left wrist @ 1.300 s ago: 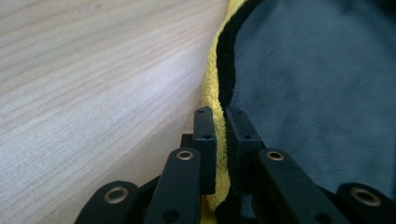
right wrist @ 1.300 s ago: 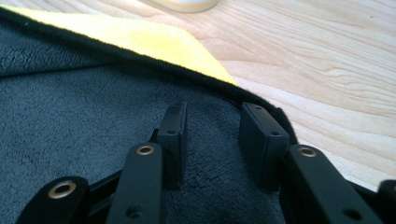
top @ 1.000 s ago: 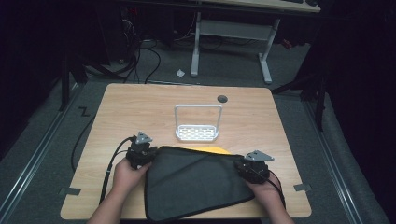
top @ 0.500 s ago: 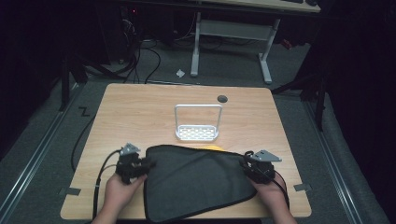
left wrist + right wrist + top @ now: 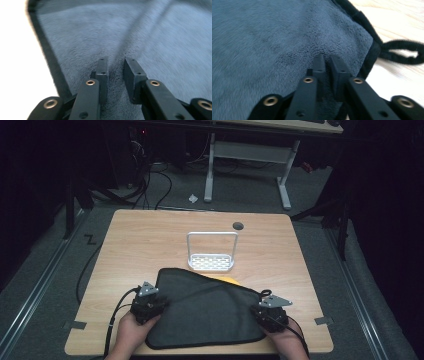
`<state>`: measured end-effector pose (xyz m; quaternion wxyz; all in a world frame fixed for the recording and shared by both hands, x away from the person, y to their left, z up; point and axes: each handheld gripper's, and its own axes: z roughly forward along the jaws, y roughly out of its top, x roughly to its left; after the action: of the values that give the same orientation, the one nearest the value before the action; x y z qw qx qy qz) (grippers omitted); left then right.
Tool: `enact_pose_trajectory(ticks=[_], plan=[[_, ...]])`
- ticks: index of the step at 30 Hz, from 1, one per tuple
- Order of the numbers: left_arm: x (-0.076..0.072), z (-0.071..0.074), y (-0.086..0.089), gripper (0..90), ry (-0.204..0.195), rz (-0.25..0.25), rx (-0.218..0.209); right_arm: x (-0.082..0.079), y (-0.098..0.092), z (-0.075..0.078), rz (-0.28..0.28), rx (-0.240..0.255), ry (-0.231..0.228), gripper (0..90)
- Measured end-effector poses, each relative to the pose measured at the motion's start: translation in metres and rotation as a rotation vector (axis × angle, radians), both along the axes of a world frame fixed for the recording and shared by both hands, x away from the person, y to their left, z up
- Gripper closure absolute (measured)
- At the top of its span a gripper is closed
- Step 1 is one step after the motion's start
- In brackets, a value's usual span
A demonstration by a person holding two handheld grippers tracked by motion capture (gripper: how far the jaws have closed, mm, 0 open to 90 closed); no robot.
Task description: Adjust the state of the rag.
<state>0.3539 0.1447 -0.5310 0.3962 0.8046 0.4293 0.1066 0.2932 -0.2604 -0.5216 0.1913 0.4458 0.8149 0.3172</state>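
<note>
The left gripper (image 5: 148,306) sits on the near-left edge of the dark grey cloth (image 5: 205,312); its jaws, having just been narrowing, stand apart with a ridge of pile between them. The right gripper (image 5: 270,312), jaws just closing, pinches a fold at the near-right corner. The cloth lies flat on the table (image 5: 150,240), partly over a yellow item (image 5: 227,280). Beyond stands a white rack (image 5: 212,255)
</note>
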Motion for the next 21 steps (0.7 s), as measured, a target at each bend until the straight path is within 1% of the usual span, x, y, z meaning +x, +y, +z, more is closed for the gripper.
enact_pose_trajectory(ticks=[1, 2, 4, 5, 6, 7, 8, 10, 11, 12, 13, 15, 16, 17, 18, 20, 21], plan=[[0.001, -0.001, 0.002, 74.0, -0.003, 0.012, -0.011, -0.001, 0.001, 0.002, -0.002, 0.010, -0.011, 80.8], [0.001, -0.001, 0.002, 74.0, -0.003, 0.012, -0.011, -0.001, 0.001, 0.002, -0.002, 0.010, -0.011, 80.8], [0.001, -0.002, 0.004, 73.8, -0.001, 0.014, -0.027, 0.002, -0.003, 0.010, -0.024, 0.036, -0.067, 79.5], [0.000, -0.002, 0.004, 73.2, -0.007, 0.015, -0.024, 0.013, -0.009, 0.016, -0.056, 0.041, -0.122, 78.1], [0.000, -0.002, 0.004, 72.6, -0.007, 0.015, -0.024, 0.013, -0.009, 0.016, -0.056, 0.041, -0.122, 78.1], [-0.001, -0.002, 0.004, 72.0, -0.015, 0.012, -0.020, 0.028, -0.017, 0.019, -0.091, 0.054, -0.150, 78.1], [-0.001, -0.002, 0.004, 71.8, -0.018, 0.009, -0.017, 0.034, -0.019, 0.018, -0.102, 0.054, -0.147, 78.1], [-0.002, -0.003, 0.004, 71.5, -0.018, 0.008, -0.019, 0.047, -0.023, 0.013, -0.121, 0.062, -0.108, 76.6], [-0.002, -0.003, 0.004, 71.3, -0.018, 0.008, -0.019, 0.047, -0.023, 0.013, -0.121, 0.062, -0.108, 76.6], [-0.002, -0.003, 0.005, 71.3, -0.018, 0.010, -0.024, 0.049, -0.023, 0.010, -0.122, 0.063, -0.092, 74.9], [-0.002, -0.003, 0.005, 71.2, -0.018, 0.011, -0.028, 0.049, -0.022, 0.005, -0.103, 0.099, -0.061, 72.7], [-0.002, -0.003, 0.005, 70.8, -0.017, 0.010, -0.025, 0.045, -0.019, 0.002, -0.078, 0.097, -0.056, 69.8], [-0.002, -0.003, 0.005, 70.8, -0.017, 0.010, -0.025, 0.045, -0.019, 0.002, -0.078, 0.097, -0.056, 69.8], [-0.002, -0.003, 0.006, 70.8, -0.017, 0.009, -0.028, 0.042, -0.017, 0.000, -0.066, 0.096, -0.051, 67.7], [-0.002, -0.003, 0.006, 70.8, -0.015, 0.010, -0.028, 0.040, -0.016, 0.000, -0.065, 0.108, -0.047, 67.6], [-0.002, -0.003, 0.006, 70.1, -0.016, 0.009, -0.028, 0.039, -0.016, 0.000, -0.067, 0.109, -0.048, 67.5], [-0.003, -0.003, 0.006, 70.0, -0.017, 0.007, -0.025, 0.039, -0.013, -0.001, -0.071, 0.086, -0.054, 66.9]])
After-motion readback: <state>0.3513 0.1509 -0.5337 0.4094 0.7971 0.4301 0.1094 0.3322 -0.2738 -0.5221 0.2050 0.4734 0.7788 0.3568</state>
